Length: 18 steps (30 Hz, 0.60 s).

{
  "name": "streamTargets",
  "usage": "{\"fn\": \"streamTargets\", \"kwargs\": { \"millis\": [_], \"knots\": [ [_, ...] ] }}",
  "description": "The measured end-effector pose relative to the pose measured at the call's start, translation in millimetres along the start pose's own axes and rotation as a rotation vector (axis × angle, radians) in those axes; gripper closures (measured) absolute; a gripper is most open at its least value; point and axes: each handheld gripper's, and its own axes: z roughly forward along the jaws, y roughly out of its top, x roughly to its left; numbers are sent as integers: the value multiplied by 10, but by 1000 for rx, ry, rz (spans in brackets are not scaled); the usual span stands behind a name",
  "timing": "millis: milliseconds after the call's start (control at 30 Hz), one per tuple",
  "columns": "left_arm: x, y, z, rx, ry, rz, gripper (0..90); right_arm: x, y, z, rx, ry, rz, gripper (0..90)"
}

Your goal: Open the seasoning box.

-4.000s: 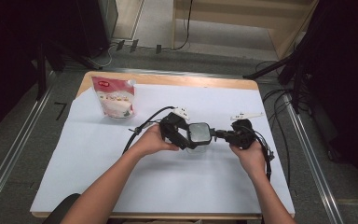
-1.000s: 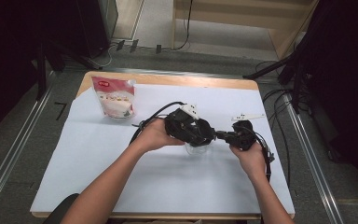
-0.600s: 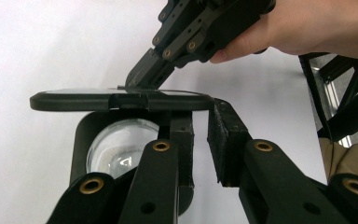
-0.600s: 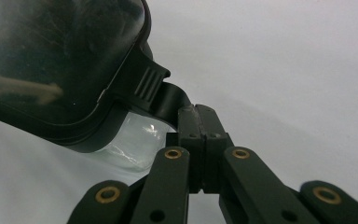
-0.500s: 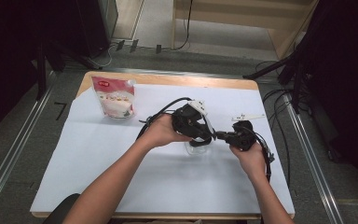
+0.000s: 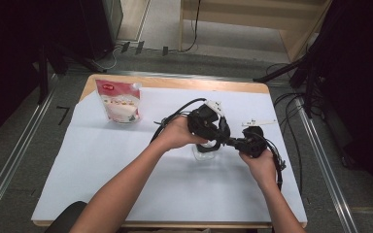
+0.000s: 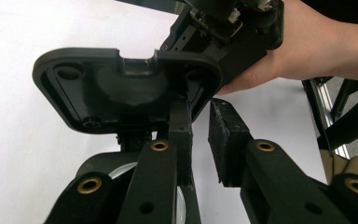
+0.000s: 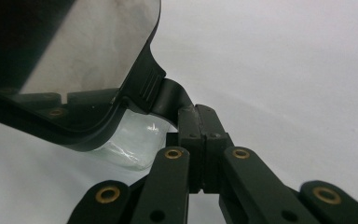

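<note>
Lid (image 7: pixel 126 88) tilted up (underside to left cam), handle (image 8: pixel 170 100) toward right hand-held gripper (image 8: pixel 200 140)

The high view looks down on the counter (image 6: pixel 126 194) from afar, while both claw views sit close, sharing the black lid (image 7: pixel 126 88).

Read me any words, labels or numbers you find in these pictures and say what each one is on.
No text can be read.
Snack pouch: a red patch near its top seems to carry printing, too small and blurred to read.
White tag on the table by the right tongs: no legible marks.
Black lid: only moulded plastic, no lettering visible.
</note>
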Motion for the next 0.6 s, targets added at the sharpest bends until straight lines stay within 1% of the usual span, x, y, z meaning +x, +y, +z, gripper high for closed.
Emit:
{"fn": "streamTargets", "kwargs": {
  "millis": [33,67,100,133,167,200,233,267,300,333,367,400,433,467,500,600],
  "knots": [
    [10,-3,9,17,-2,2,797,-3,-4,-1,-2,-1,-2,900],
    [10,-14,24,22,-1,-4,796,-3,-9,-3,-4,0,0,900],
    [17,-34,23,27,-1,-18,791,-6,-15,-4,-4,3,1,900],
    [17,-34,23,27,-1,-18,788,-6,-15,-4,-4,3,1,900],
    [18,-43,6,20,-7,-29,782,-4,-21,-10,0,6,5,900],
    [24,-52,-18,8,-12,-30,782,-4,-21,-10,0,6,5,900],
    [27,-62,-43,-2,-12,-44,758,1,-22,-17,-2,3,-8,900],
    [39,-72,-68,-3,-12,-41,758,1,-22,-17,-2,3,-8,900],
    [38,-87,-89,-9,-10,-52,745,1,-22,-21,-4,4,-16,900],
    [42,-103,-117,-8,-11,-52,728,9,-23,-33,-3,3,-15,900],
    [40,-122,-146,-24,-19,-57,706,20,-29,-62,-4,1,-21,900],
    [40,-143,-181,-39,-24,-47,706,20,-29,-62,-4,1,-21,900],
    [37,-162,-217,-50,-14,-45,700,28,-36,-77,-7,0,-22,900],
    [38,-182,-253,-54,-20,-41,703,34,-41,-88,-11,4,-24,882],
    [36,-229,-308,-72,-13,-50,702,40,-52,-119,-15,1,-28,872],
    [52,-273,-353,-74,-9,-47,699,45,-60,-163,-21,5,-19,862]
  ]
}}
